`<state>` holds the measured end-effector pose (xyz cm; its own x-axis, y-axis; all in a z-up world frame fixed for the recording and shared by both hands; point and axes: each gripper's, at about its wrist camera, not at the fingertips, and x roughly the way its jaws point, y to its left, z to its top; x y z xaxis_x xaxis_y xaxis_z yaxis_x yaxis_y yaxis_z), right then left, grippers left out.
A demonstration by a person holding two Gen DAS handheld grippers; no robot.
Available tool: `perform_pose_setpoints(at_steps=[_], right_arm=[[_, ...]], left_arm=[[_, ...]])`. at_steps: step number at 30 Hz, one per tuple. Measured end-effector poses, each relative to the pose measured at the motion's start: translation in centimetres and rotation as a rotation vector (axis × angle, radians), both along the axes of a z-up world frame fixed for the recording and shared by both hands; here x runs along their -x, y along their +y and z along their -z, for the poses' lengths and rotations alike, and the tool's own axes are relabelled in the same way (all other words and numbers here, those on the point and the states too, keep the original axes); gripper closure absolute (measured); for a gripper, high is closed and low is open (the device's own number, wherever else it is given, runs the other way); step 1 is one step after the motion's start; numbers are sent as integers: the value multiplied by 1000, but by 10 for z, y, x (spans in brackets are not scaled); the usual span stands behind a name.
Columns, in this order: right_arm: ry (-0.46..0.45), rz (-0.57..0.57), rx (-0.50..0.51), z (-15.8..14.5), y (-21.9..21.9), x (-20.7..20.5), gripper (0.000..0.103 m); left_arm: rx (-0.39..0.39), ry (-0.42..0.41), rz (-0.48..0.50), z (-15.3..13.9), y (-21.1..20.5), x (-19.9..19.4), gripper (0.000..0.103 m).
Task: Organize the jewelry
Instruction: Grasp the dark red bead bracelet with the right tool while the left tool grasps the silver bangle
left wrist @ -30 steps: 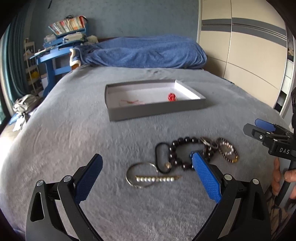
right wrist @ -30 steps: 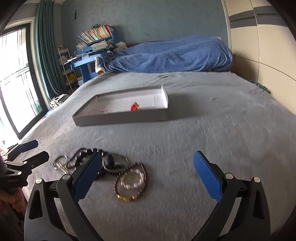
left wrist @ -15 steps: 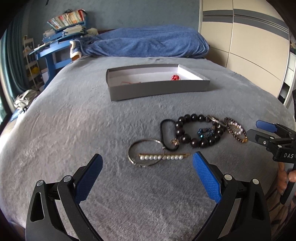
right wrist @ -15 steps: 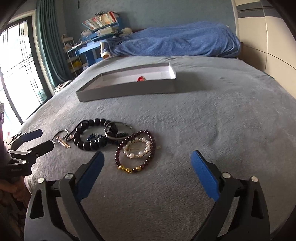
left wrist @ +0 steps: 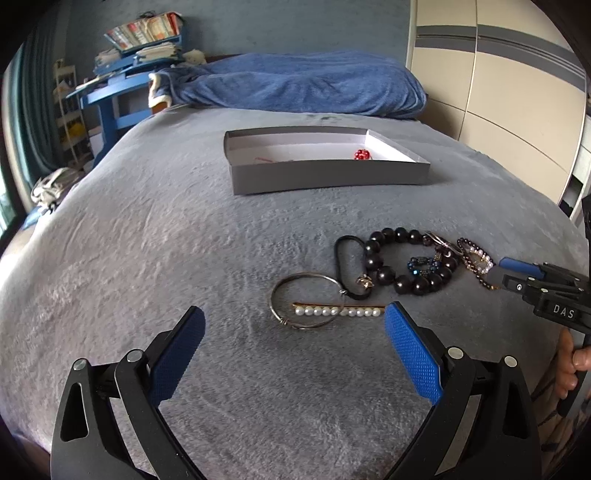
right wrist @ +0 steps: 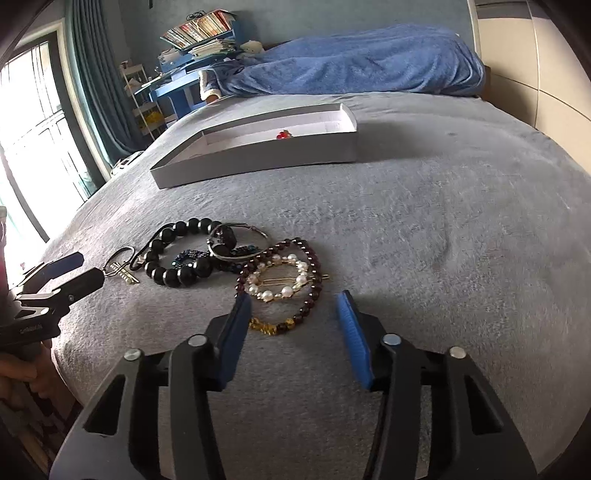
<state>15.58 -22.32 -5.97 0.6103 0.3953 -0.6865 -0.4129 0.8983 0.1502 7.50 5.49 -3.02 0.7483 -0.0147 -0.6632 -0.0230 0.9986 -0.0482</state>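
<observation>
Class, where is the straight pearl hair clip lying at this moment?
In the left wrist view, the pearl hair clip lies on the grey blanket, across the silver bangle, just ahead of the open left gripper.

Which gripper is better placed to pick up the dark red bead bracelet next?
Right. The right gripper is open just short of the dark red bead bracelet; the left gripper faces the pearl hair clip.

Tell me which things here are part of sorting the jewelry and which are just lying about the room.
For the job: grey tray, red bead piece already in it, black bead bracelet, dark red bead bracelet, pearl ring clip, pearl bar clip, silver bangle, black hair tie.

Lying about: blue blanket, blue desk, books.
</observation>
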Motion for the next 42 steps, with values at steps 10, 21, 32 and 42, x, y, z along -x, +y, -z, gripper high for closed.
perform_pose_setpoints(at_steps=[10,21,32,42], right_arm=[[19,22,34,4,-2,-4,72],[-2,-8,61,2,3,-3,97],[-33,59,15,-9,-16,-3,97],[24,72,5,1,-16,-16,96]], left_arm=[[4,1,-4,1,1,-1,6],[-1,34,18,4,1,-15,7],[-21,128,55,9,-3,-41,46],[4,87,51,2,4,-26,52]])
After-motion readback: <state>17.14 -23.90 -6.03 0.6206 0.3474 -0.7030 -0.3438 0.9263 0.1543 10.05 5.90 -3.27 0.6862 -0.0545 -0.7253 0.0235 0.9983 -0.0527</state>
